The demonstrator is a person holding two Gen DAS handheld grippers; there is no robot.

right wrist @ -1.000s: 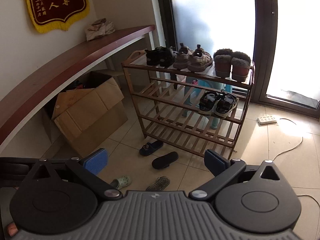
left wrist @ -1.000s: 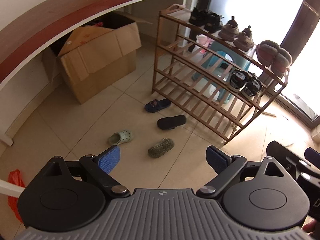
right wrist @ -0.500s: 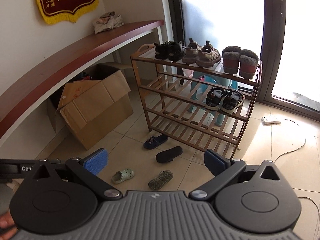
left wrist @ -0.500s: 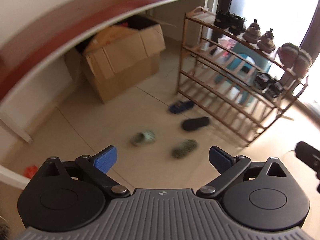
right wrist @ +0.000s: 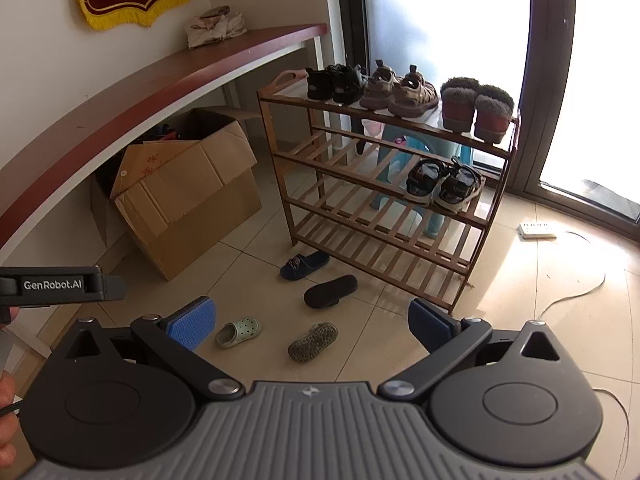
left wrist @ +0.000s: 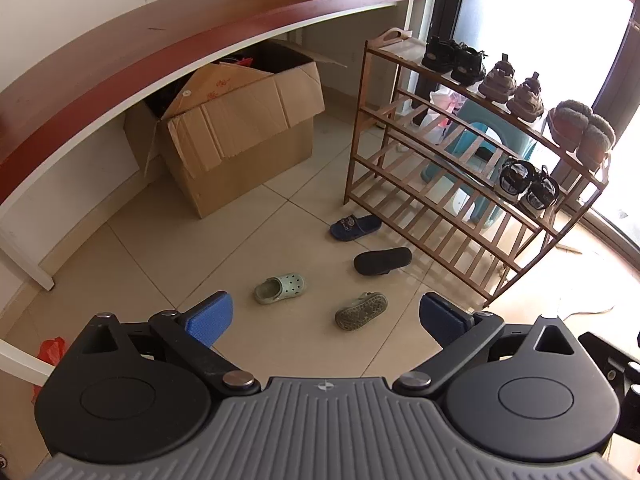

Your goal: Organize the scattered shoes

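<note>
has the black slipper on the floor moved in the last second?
No. The black slipper lies just in front of the shoe rack, between blue slipper and upturned shoe, as before.

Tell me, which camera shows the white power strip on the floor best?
The right wrist view: the power strip lies in plain sight on the tiles right of the shoe rack, cable trailing off. The left wrist view does not show it; only a stretch of cable appears.
</note>
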